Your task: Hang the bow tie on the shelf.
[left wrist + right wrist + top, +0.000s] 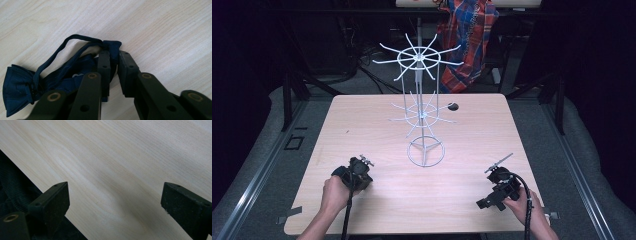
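A dark blue bow tie (62, 75) with a thin neck strap lies on the wooden table (377, 125). My left gripper (113, 56) is pressed down over it, jaws shut on the tie's centre knot (113, 46). In the high view the left gripper (357, 172) sits at the table's front left, held by a hand, and hides the tie. My right gripper (115, 202) stands wide open over bare wood, nothing between its jaws. It rests at the front right (499, 190) in the other hand. A white wire display rack (422, 100) with two tiers of hooks stands at the table's middle.
A small round hole (453, 106) shows in the table top behind the rack. A plaid cloth (469, 40) hangs beyond the far edge. The table's near edge and dark floor lie by the right gripper's left jaw (15, 185).
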A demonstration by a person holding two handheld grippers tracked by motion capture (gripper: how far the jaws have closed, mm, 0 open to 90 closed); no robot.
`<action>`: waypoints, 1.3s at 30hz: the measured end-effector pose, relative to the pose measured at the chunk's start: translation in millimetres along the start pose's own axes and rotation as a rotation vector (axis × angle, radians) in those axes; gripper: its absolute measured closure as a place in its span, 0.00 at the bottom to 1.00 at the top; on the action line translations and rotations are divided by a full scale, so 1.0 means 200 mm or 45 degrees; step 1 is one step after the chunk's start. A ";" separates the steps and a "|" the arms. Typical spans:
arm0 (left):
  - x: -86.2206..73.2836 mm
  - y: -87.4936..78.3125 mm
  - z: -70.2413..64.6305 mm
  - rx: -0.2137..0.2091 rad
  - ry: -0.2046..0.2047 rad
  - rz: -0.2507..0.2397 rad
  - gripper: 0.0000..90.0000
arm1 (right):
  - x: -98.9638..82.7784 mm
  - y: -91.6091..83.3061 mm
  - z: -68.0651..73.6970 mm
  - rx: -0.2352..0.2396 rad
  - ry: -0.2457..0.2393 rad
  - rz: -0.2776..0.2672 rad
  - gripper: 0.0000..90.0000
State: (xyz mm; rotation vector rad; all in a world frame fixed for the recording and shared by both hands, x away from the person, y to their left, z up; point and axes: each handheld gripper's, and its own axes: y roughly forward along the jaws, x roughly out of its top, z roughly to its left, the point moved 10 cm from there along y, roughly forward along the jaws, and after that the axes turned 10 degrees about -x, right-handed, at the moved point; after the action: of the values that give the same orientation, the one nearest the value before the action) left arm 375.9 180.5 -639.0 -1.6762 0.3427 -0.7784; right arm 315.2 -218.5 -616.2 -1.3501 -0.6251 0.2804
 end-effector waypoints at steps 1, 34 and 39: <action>0.00 0.00 0.00 -0.002 0.003 0.000 0.93 | 0.00 0.00 0.00 0.000 -0.001 0.002 0.09; 0.06 -0.34 0.04 -0.113 -0.054 -0.402 0.96 | -0.01 0.01 -0.01 -0.005 0.000 0.008 0.09; 0.08 -0.38 0.01 -0.122 -0.029 -0.439 0.96 | -0.01 0.01 -0.01 0.001 0.006 0.015 0.09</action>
State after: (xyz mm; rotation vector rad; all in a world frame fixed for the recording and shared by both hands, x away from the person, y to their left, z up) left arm 375.3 192.3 -561.7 -1.8590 0.0745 -1.0079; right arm 314.2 -220.5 -618.0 -1.3537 -0.6128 0.2868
